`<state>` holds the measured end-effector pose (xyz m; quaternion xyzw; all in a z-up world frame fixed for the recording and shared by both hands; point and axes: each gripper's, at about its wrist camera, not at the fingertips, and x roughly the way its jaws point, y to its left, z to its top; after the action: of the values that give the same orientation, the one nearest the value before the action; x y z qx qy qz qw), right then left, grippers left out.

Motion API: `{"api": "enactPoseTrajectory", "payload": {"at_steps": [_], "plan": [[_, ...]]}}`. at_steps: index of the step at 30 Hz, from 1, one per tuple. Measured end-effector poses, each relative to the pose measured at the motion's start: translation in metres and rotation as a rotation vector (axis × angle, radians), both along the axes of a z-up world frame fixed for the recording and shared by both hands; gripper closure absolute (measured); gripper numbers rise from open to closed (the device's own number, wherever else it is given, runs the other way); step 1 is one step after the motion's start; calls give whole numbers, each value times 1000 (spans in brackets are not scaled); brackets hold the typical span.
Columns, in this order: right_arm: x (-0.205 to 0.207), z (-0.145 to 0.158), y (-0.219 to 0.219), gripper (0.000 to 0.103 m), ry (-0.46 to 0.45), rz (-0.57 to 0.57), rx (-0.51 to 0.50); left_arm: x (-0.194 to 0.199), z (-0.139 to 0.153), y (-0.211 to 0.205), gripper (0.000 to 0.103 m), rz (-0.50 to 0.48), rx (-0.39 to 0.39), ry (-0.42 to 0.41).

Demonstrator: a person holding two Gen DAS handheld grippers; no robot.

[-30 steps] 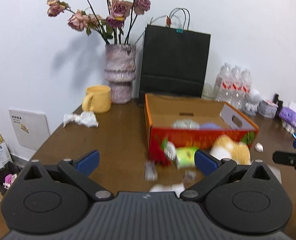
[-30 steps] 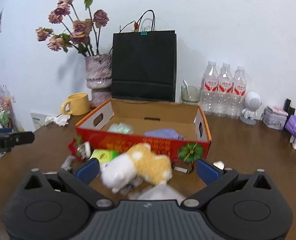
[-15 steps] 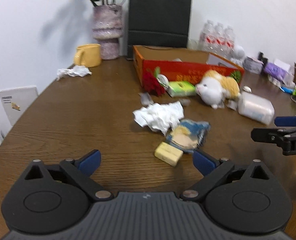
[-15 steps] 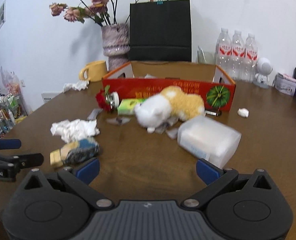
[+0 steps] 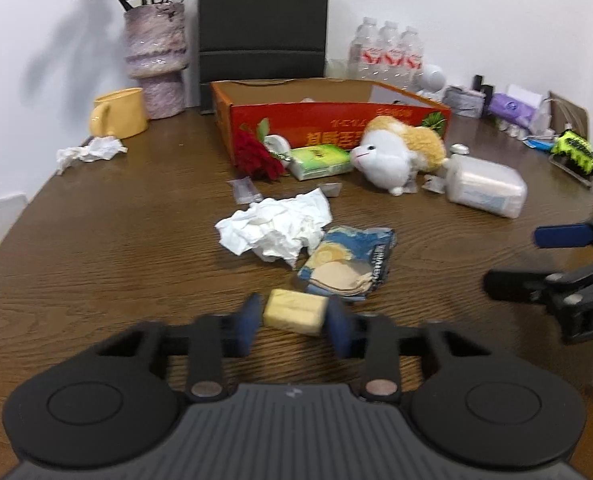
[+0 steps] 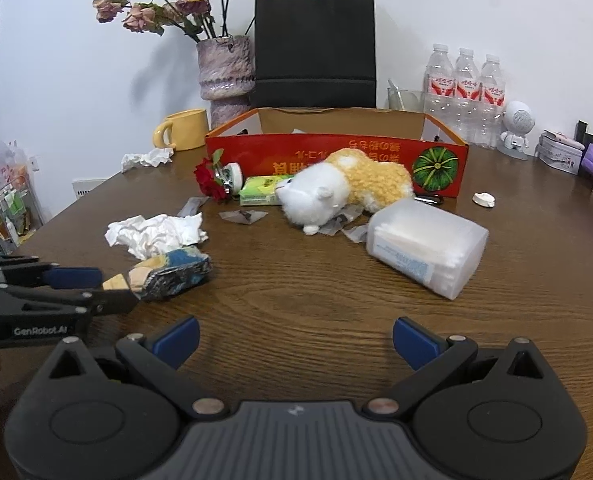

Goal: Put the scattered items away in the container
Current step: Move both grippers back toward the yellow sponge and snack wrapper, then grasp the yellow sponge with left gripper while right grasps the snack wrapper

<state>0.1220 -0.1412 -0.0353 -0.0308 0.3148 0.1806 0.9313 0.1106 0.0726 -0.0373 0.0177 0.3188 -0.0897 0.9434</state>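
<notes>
Wooden bench (image 5: pixel 116 240), near front edge: left gripper (image 5: pixel 292 322) jaws closing around yellow block (image 5: pixel 294 312), pads touching; right gripper (image 6: pixel 294 338) gaping wide, gripping nothing.

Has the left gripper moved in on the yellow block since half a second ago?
Yes. The left gripper has come forward and its jaws are closing around the yellow block, which lay ahead of it near the snack wrapper.

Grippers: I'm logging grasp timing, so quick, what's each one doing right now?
Left gripper: closing, pale yellow block between its pads, contact unclear.
Right gripper: open, holding nothing.
</notes>
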Motion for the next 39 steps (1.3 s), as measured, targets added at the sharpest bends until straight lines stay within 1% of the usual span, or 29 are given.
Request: {"api": "enactPoseTrajectory", "payload": {"at_steps": [4,11,19,22,24,25,26,27,28,29,31,35,36,38,39], "plan": [[-1,-2,15,0,2,15,-7,-2,2,12,71,28,-6,-9],[4,-5,55,0,6,52,-24,-4,8,45,71,91,-20,-29],[25,-4,95,0,6,54,-22,-6,10,69,71,120,-43,-34],[34,-7,106,1,17,47,-38,-7,11,74,71,125,-54,-41],[38,-8,111,9,22,41,-50,-7,11,76,71,127,-58,-43],[39,-8,112,19,27,40,-51,-7,11,76,71,128,-59,-43],[40,-9,112,32,35,40,-47,-7,11,77,71,128,-60,-43],[40,-10,112,36,40,41,-45,-7,11,77,70,129,-61,-43],[39,-10,111,38,37,43,-41,-8,11,76,70,129,-61,-43],[38,-9,109,44,33,45,-34,-8,11,77,70,129,-61,-42],[36,-7,106,49,24,63,-23,-8,11,76,70,128,-63,-42],[30,-3,100,66,-3,81,-9,-10,13,71,70,129,-73,-38],[30,-2,98,68,-6,83,-5,-10,14,70,70,129,-74,-38],[29,-1,94,76,-10,87,4,-11,17,65,70,127,-73,-39],[28,0,91,77,-14,88,10,-11,19,63,70,126,-70,-42]]}}
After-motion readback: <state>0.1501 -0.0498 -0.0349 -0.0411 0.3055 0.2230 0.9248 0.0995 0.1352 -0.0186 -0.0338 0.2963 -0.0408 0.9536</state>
